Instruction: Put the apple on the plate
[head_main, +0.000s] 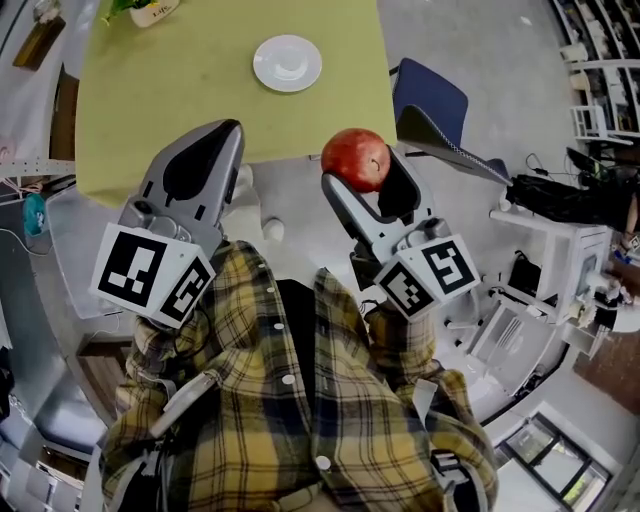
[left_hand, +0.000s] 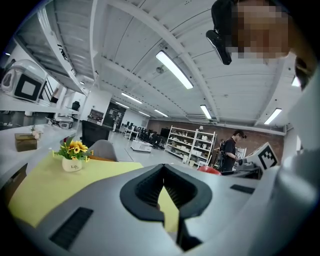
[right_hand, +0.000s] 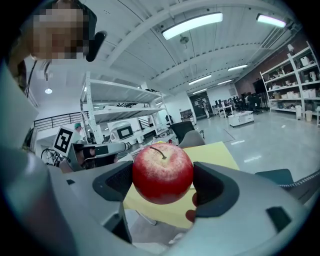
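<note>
A red apple (head_main: 355, 158) (right_hand: 162, 173) is clamped between the two jaws of my right gripper (head_main: 357, 175) (right_hand: 162, 179), stem up. It hangs in the air just off the near edge of the yellow-green table (head_main: 180, 90). The white plate (head_main: 287, 62) lies empty on the table's far middle, beyond the apple. My left gripper (head_main: 226, 135) (left_hand: 164, 172) is held to the left over the table's near edge. Its jaws are together with nothing between them.
A small pot of yellow flowers (head_main: 150, 9) (left_hand: 71, 155) stands on the table's far left. A blue-grey chair (head_main: 432, 103) is right of the table, with white equipment (head_main: 560, 235) further right. A person (left_hand: 230, 151) stands far off by the shelves.
</note>
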